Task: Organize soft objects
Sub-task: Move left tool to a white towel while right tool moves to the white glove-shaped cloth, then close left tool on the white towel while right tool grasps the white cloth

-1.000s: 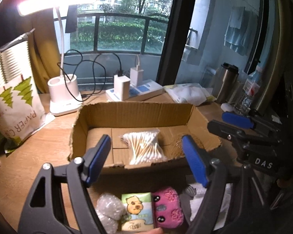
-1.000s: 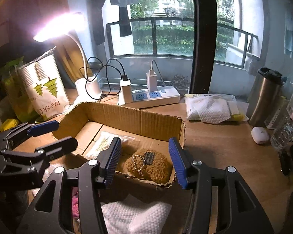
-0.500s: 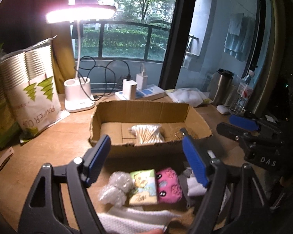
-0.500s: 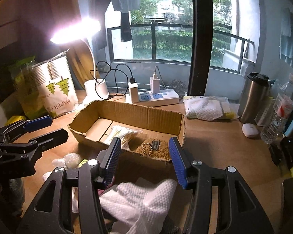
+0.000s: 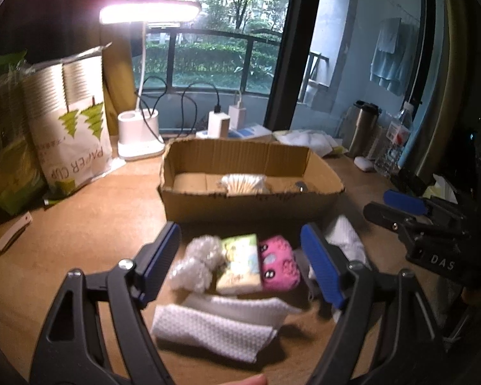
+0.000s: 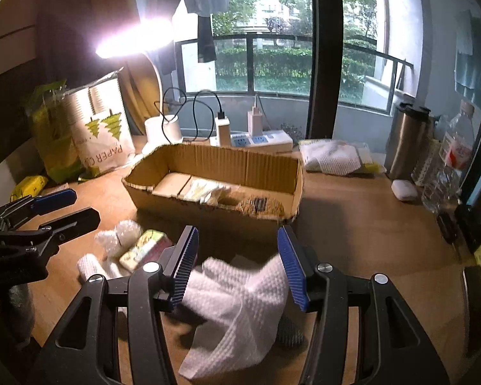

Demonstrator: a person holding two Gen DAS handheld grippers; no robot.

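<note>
Over the last second both grippers have pulled back from the cardboard box point(image 5: 250, 192). A second ago the left wrist view looked down into it from close above; now the box sits in the middle of that frame and the items in front of it show in full. I judge that a placement has just finished and the next pick is being lined up.

Inside the box lie a bag of cotton swabs point(image 5: 245, 183) and, toward its right end, a brown plush point(image 6: 261, 207). Still out on the desk point(image 5: 89, 234), in the lower centre of the left wrist view, are a clump of bubble wrap point(image 5: 195, 263), a tissue pack point(image 5: 240, 264) touching it, a pink plush point(image 5: 279, 263) against the pack's right side, and a folded white cloth point(image 5: 215, 327) below them. A second, crumpled white cloth point(image 6: 237, 304) fills the lower centre of the right wrist view.

The left gripper point(image 5: 245, 263) is spread wide and grips nothing; the bubble wrap, tissue pack and pink plush appear between its fingers, but whether it touches them I cannot tell. The right gripper point(image 6: 239, 264) is equally wide and holds nothing, hovering over the crumpled cloth, whose raised corner lies just beside its right finger; contact is unclear.
</note>
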